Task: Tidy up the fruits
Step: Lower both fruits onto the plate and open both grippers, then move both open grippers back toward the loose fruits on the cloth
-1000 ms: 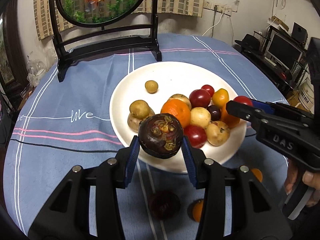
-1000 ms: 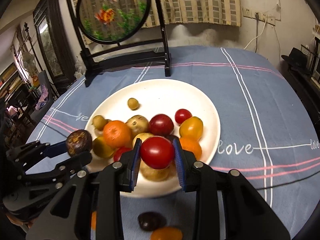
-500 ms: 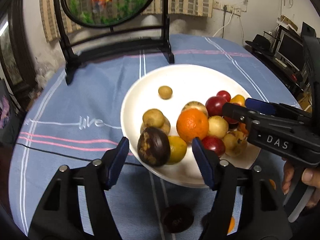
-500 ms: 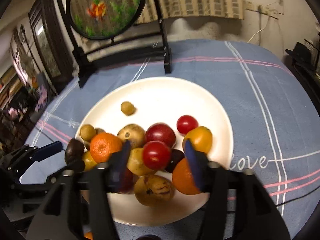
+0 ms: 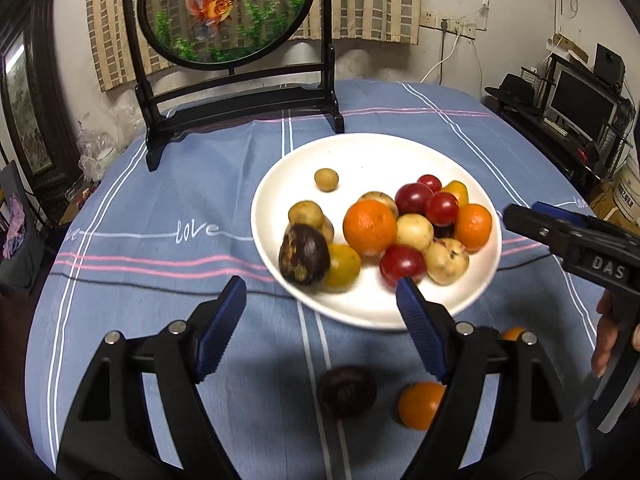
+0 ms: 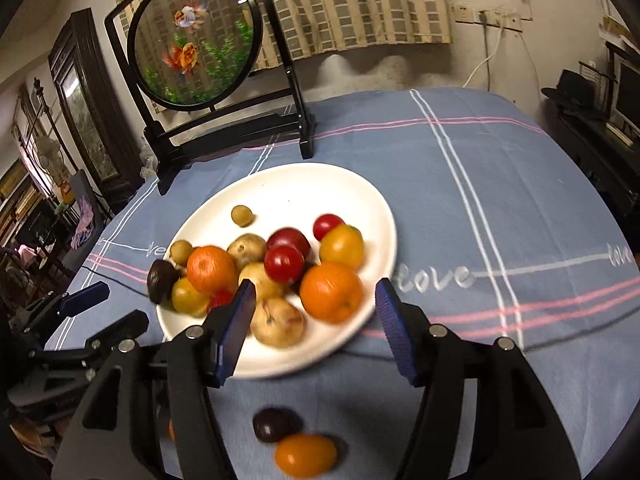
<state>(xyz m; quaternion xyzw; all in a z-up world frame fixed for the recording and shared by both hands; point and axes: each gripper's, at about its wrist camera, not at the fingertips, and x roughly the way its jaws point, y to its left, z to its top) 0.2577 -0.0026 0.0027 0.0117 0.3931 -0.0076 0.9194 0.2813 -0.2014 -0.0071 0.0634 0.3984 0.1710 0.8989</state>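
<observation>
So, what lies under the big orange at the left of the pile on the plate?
The orange rests on other fruits on the plate: a pale one and a yellow one touch it. What is directly beneath is covered.

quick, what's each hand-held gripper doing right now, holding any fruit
Left hand-held gripper: jaws opening, nothing between them; dark purple round fruit lies on the white round plate.
Right hand-held gripper: open, holding nothing.

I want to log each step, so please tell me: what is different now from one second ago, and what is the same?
Both tongs let go. The left tongs set the dark brown fruit at the plate's near left edge and are opening, empty. The right tongs dropped the red tomato onto the pile and stand open, empty. Both have drawn back. On the cloth, the dark fruit and orange fruit have not moved.
</observation>
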